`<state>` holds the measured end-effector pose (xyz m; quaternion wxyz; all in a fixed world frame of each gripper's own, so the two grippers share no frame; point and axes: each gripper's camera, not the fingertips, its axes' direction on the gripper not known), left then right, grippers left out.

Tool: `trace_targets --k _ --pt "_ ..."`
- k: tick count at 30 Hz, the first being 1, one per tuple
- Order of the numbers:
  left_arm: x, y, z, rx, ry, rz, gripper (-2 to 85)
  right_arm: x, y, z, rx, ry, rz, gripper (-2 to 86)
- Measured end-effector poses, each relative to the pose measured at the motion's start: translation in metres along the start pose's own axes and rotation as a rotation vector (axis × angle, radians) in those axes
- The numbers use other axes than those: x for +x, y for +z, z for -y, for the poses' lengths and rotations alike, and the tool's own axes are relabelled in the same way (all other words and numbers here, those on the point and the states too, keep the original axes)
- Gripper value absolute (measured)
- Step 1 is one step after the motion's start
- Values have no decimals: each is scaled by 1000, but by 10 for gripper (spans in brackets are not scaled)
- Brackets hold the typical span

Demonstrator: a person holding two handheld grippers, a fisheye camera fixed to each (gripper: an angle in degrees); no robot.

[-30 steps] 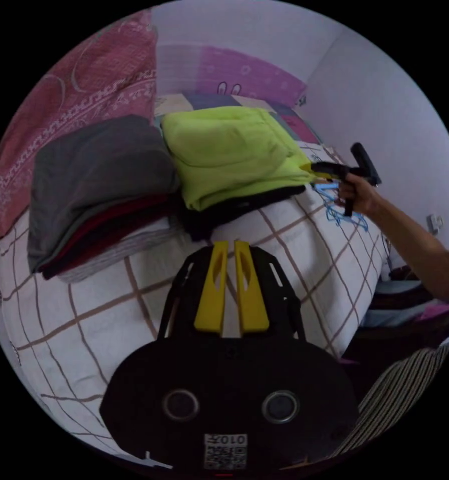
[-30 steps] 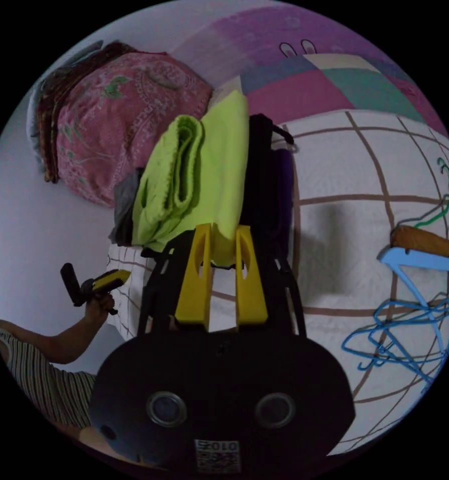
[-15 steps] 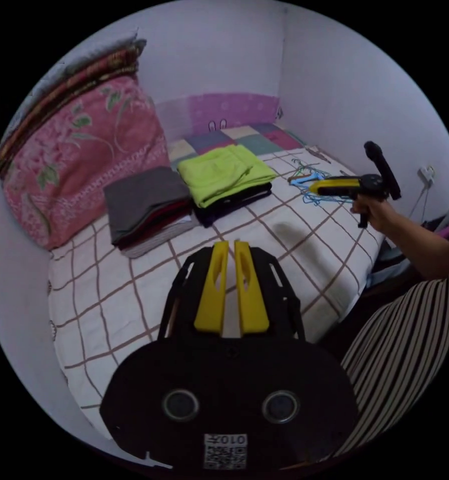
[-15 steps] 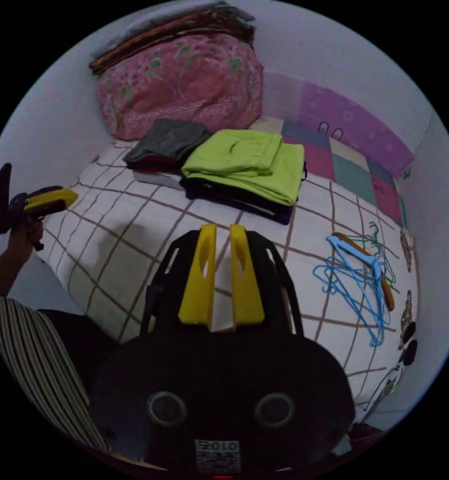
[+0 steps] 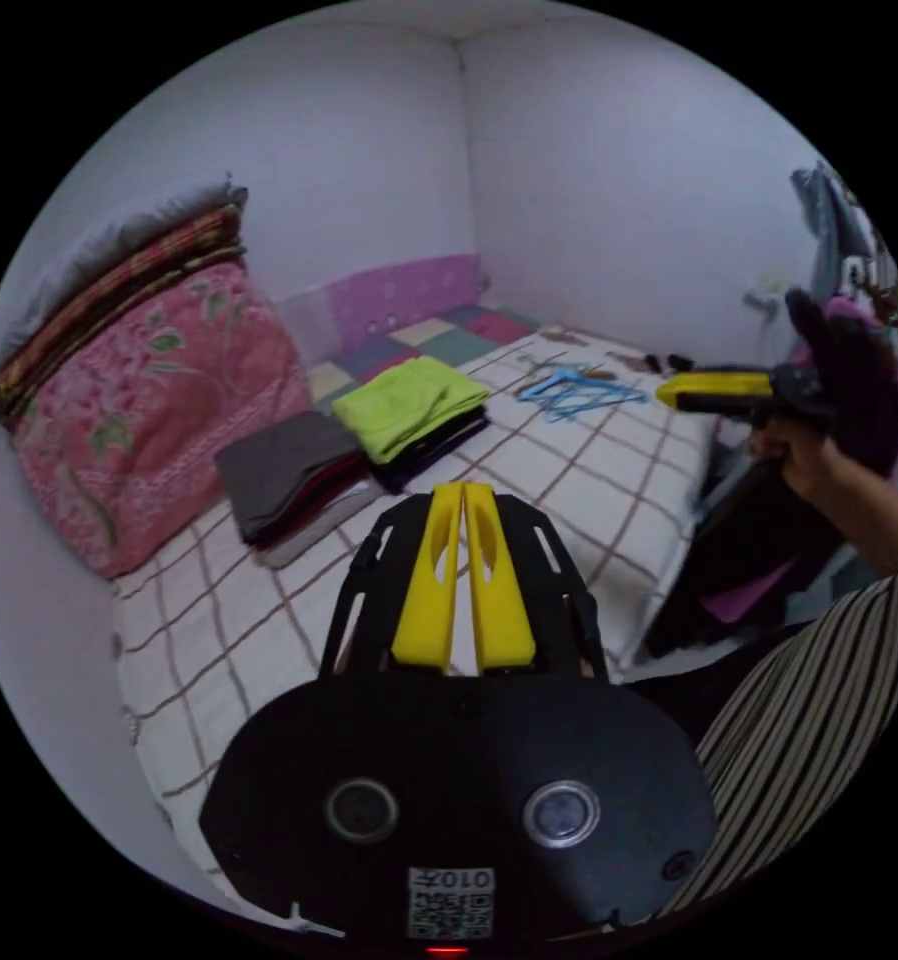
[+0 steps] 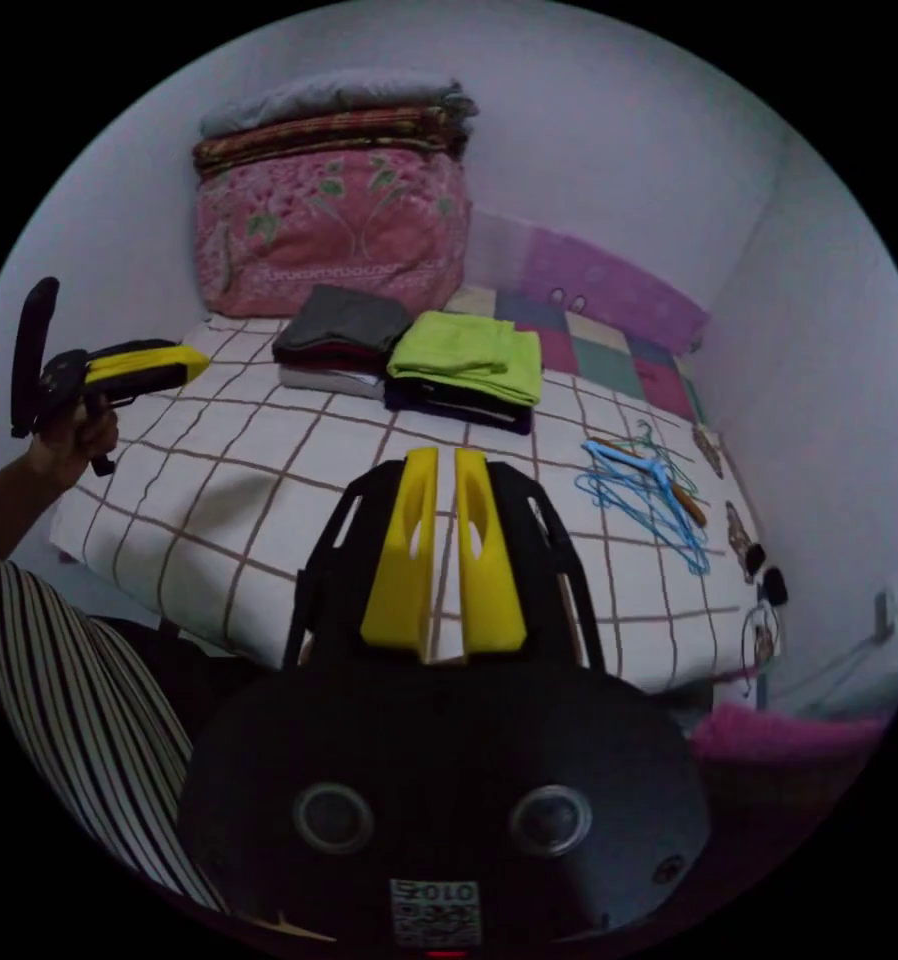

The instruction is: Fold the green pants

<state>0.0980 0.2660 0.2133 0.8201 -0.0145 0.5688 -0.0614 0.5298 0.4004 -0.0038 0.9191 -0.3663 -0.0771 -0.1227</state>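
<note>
Left gripper view: the left gripper (image 5: 463, 490) is held above the near edge of the bed (image 5: 609, 490), its two yellow jaws pressed together at the tips with nothing between them. The right gripper (image 5: 669, 392) shows at the right of this view, held in a hand (image 5: 804, 462) over the bed's corner; its jaws look closed, but the side-on angle leaves this uncertain.

Right gripper view: the right gripper (image 6: 435, 455) has its jaws nearly together, a narrow slit between them, and grips nothing. The left gripper (image 6: 194, 362) appears at the left, carried by a hand (image 6: 69, 440) above the bed's (image 6: 269, 450) edge, jaws together.

The green pants (image 5: 409, 402) (image 6: 466, 355) lie folded on top of a stack of dark clothes (image 6: 454, 400) on the checked bed cover, well apart from both grippers. Just beside it stands a second stack topped by a grey garment (image 5: 284, 470) (image 6: 344, 320). Behind both stacks a pink flowered blanket (image 5: 129, 400) (image 6: 329, 240) lies against the wall beneath more folded bedding. A bundle of blue hangers (image 5: 569, 385) (image 6: 644, 485) lies on the cover to the side of the pants. A striped garment (image 5: 819, 710) (image 6: 59, 700) worn by the person shows at the edge of each view.
</note>
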Motion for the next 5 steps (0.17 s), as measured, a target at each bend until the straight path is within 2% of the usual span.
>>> trace_targets --k 2,5 --pt "2 -3 -16 8 53 -87 -3 -13 -5 -35 6 78 -31 51" --pt "14 -6 -35 11 156 -98 -3 -31 -11 -89 1 149 -62 48"
